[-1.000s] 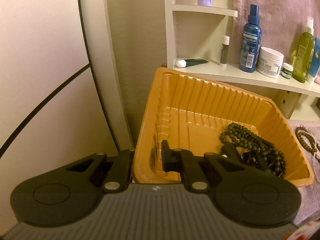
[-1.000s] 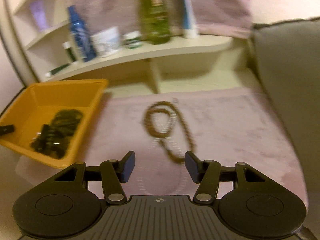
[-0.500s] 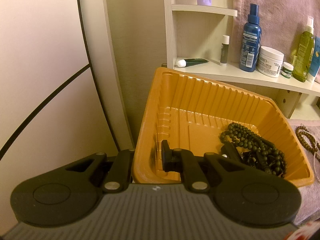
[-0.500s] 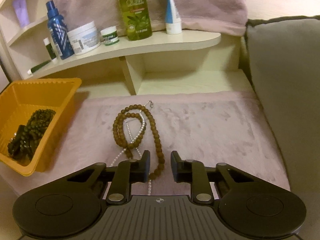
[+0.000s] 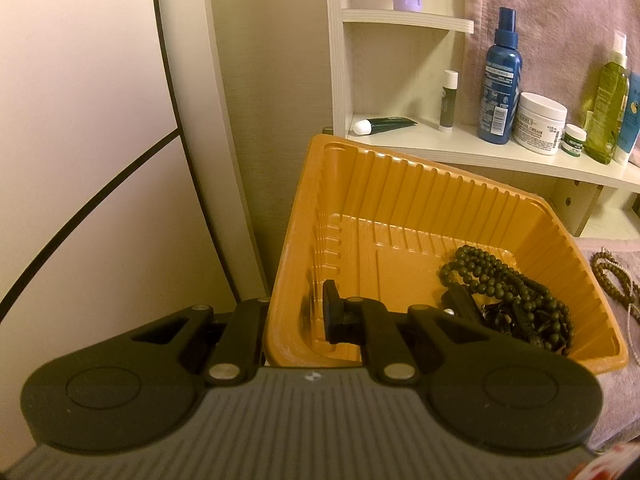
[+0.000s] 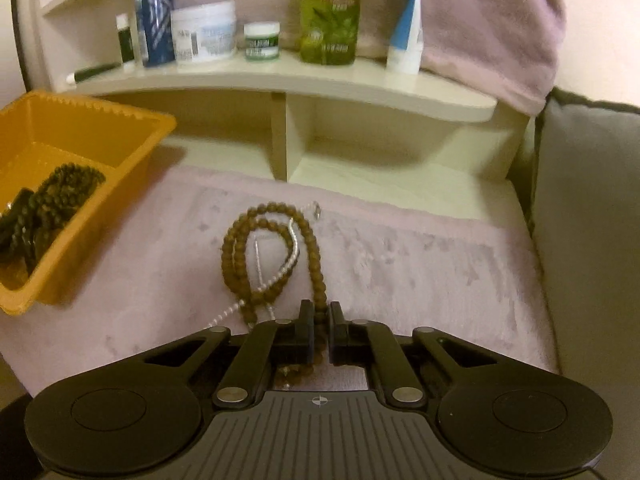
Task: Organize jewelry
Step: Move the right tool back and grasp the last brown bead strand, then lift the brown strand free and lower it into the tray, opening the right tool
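gripping the near wall of the tray (image 5: 400, 184), my left hand-held gripper (image 5: 296, 316) has 1 finger (image 5: 332, 316) inside the tray and the other outside, the wall pinched between them. dark beads (image 5: 508, 292) lie heaped in the tray's right part, beside the inner finger but apart from it. the tray sits at the left edge of the pink mat (image 6: 420, 264), tilted up at its far side in the left view.

my right hand-held gripper (image 6: 320, 332) is closed on the brown beads (image 6: 240, 252), its 2 fingers nearly meeting with a strand pinched between them. the rest of that string lies looped on the mat ahead of the fingers, and a pearl strand (image 6: 280, 276) crosses through the loops, touching them. i cannot tell whether the pearl strand is caught in the grip too.

behind the mat a shelf (image 6: 280, 80) carries a blue bottle (image 6: 154, 20), a white jar (image 6: 204, 32) and a green bottle (image 6: 330, 12). a grey cushion (image 6: 592, 220) stands at the mat's right side.
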{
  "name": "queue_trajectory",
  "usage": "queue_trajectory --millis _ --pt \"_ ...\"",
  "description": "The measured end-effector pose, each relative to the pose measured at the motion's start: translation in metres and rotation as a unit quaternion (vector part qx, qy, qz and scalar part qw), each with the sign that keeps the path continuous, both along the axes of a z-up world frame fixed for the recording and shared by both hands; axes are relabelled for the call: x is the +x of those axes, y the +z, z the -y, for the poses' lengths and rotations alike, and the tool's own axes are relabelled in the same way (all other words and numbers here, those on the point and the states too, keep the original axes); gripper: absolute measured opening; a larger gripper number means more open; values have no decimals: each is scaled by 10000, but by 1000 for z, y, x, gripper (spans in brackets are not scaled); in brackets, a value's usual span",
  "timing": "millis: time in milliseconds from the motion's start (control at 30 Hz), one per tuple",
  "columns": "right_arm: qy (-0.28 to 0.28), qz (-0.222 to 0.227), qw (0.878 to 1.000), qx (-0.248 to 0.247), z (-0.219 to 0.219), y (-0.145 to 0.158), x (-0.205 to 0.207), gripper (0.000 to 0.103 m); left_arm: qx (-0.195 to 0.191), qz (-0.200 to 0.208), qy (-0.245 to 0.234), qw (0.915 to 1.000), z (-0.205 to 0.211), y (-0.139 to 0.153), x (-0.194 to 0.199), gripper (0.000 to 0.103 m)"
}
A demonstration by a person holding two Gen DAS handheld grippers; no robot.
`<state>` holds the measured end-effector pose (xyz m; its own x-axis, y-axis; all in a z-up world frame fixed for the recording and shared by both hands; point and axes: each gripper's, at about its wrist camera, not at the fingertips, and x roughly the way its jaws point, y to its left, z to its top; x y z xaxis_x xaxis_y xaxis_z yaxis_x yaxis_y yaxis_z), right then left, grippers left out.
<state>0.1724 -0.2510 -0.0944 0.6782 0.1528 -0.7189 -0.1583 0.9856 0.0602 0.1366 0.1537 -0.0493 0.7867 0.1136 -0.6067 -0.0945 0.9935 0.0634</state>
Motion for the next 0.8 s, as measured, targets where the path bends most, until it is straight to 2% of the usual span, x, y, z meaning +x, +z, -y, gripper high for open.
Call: queue_trajectory --millis 300,433,800 --pt "-187 1021 9906 893 15 79 -10 6 -2 33 -18 10000 0 2 -2 10" --pt "-101 1430 9842 1036 11 112 -16 6 -8 41 -17 10000 0 2 -3 10" --pt "-66 1943 9714 1360 16 164 -24 6 -44 91 -45 9999 0 5 -4 10"
